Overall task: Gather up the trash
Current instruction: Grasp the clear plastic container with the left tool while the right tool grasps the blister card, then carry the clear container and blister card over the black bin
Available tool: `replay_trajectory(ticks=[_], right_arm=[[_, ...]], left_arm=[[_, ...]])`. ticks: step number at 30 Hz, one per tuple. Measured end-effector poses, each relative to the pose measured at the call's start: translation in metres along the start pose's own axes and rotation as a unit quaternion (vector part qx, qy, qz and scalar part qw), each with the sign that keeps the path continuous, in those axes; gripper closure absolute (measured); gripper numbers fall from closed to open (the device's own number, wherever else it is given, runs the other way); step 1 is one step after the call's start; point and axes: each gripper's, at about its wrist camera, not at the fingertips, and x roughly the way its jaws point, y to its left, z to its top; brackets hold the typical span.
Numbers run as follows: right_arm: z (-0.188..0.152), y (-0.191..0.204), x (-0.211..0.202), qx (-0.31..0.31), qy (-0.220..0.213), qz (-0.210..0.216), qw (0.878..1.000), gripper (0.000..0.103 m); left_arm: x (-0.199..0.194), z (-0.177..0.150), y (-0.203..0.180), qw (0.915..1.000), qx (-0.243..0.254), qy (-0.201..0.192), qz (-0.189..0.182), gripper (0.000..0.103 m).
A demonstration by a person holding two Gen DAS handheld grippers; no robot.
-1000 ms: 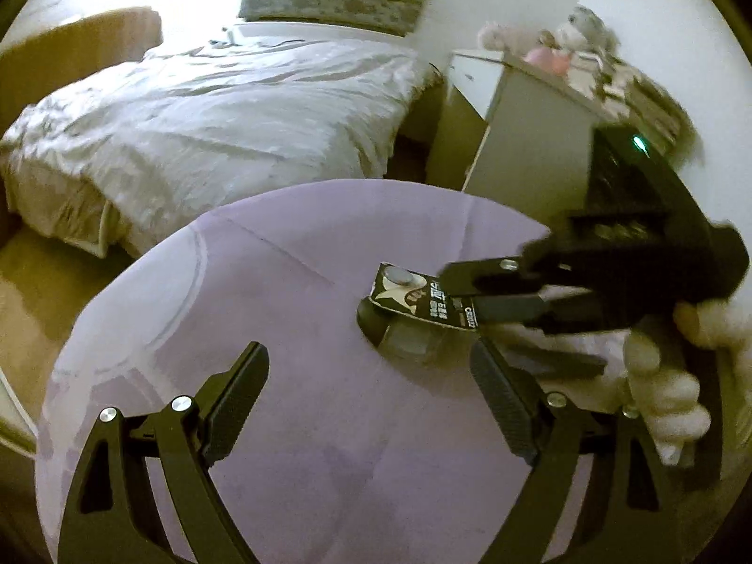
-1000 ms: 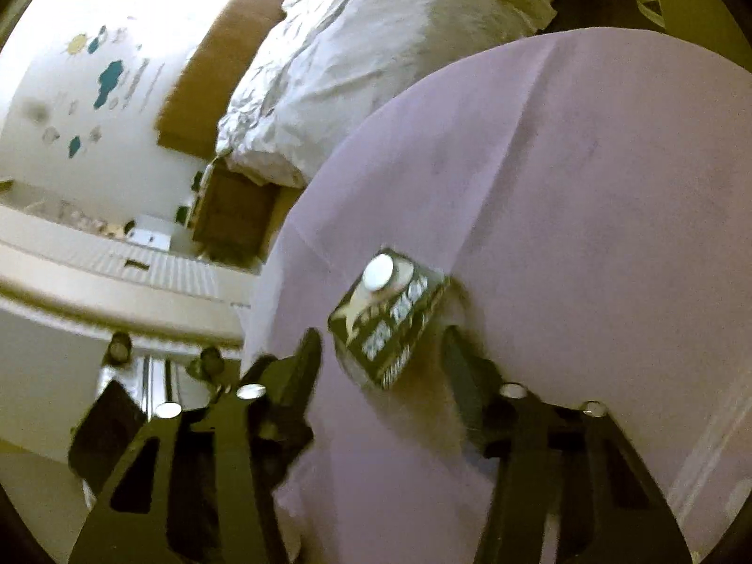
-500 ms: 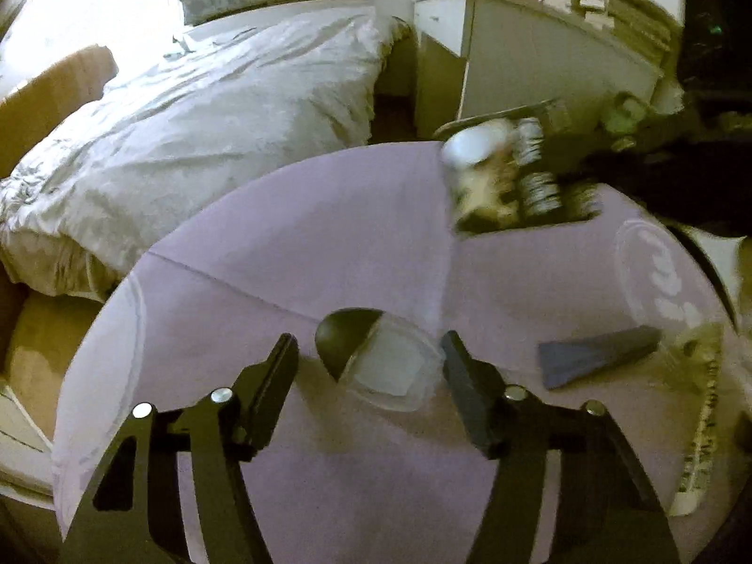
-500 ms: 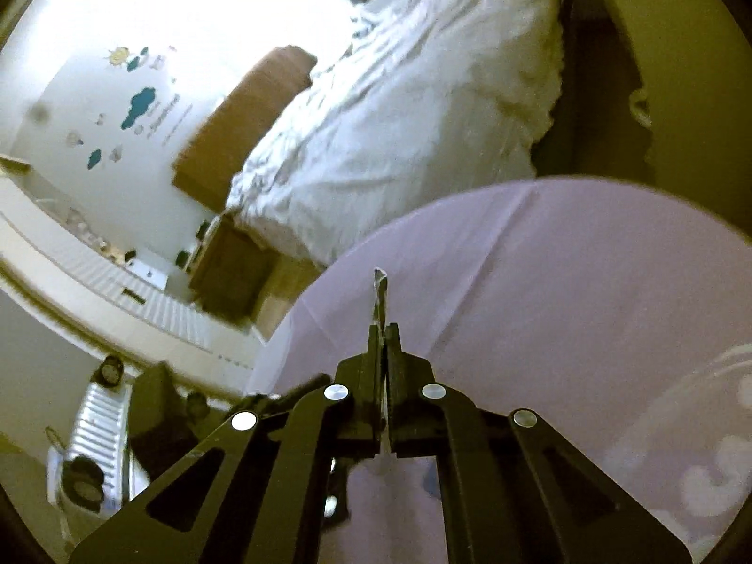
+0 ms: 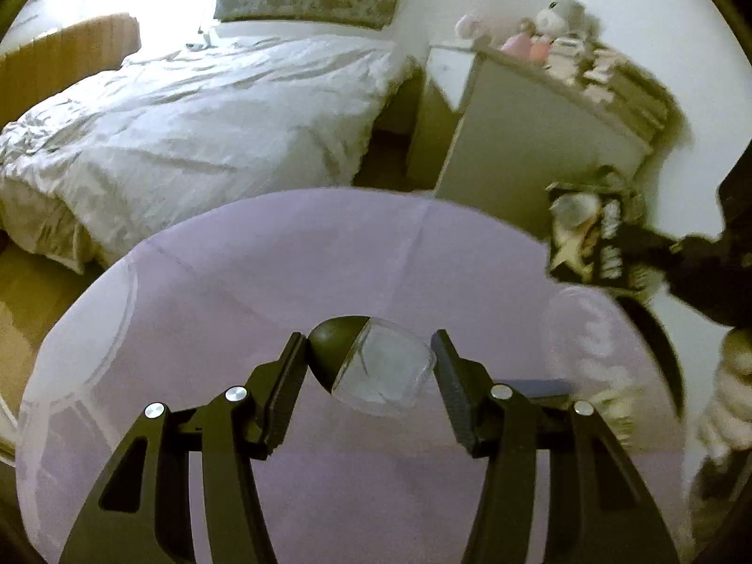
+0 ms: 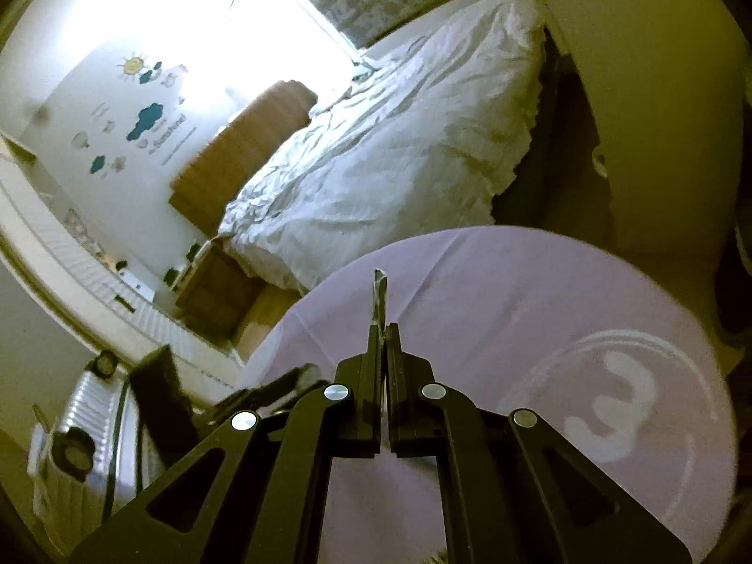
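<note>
While my left gripper [image 5: 369, 371] hung low over the round lilac surface [image 5: 235, 282], its jaws had just been closing in, and a small clear plastic cup [image 5: 383, 373] lay on its side between them, with a dark rounded piece [image 5: 331, 345] against its left end. The left pad touched that dark piece and the right pad stood at the cup's edge, though I could not tell whether they truly pressed it. My right gripper [image 6: 383, 329] was clenched tight on a flat wrapper [image 6: 379, 296], seen edge-on and sticking straight up past the fingertips in its own view. In the left wrist view that same wrapper [image 5: 592, 244] showed its dark printed face, blurred, held up off the surface at the right, with a light-gloved hand [image 5: 724, 404] below it. A dark flat strip [image 5: 540, 387] lay on the surface just behind my left gripper's right finger. A pale printed circle [image 6: 615, 418] marked the cloth near the right gripper. Beyond the surface stood a bed [image 5: 197, 117] with a crumpled white duvet and a brown headboard [image 6: 244, 150]. A white cabinet [image 5: 531, 150] stood to the right of the bed, with soft toys [image 5: 559, 14] and stacked books on top. Farthest off, a wall carried cloud and sun stickers [image 6: 145, 117].
</note>
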Motion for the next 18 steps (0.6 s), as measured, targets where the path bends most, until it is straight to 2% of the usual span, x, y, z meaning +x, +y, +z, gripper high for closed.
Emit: replay_trajectory(ticks=[4,8,18], right_arm=[[-0.006,-0.011,-0.036,-0.007,-0.021,-0.012,1.0,0.1],[-0.012,-0.031,-0.086,-0.006,-0.047,-0.027,0.998,0.1],[-0.033,-0.107,-0.202,0.023,-0.111,-0.102,0.988,0.1]], left_arm=[[-0.024,0.007,-0.043,0.9995,0.015,-0.018,-0.022,0.049],[-0.043,0.012,-0.105,0.9967,0.049,-0.027,-0.059,0.049],[-0.047,0.009,-0.242,0.9826,0.128,-0.035,-0.13,0.049]])
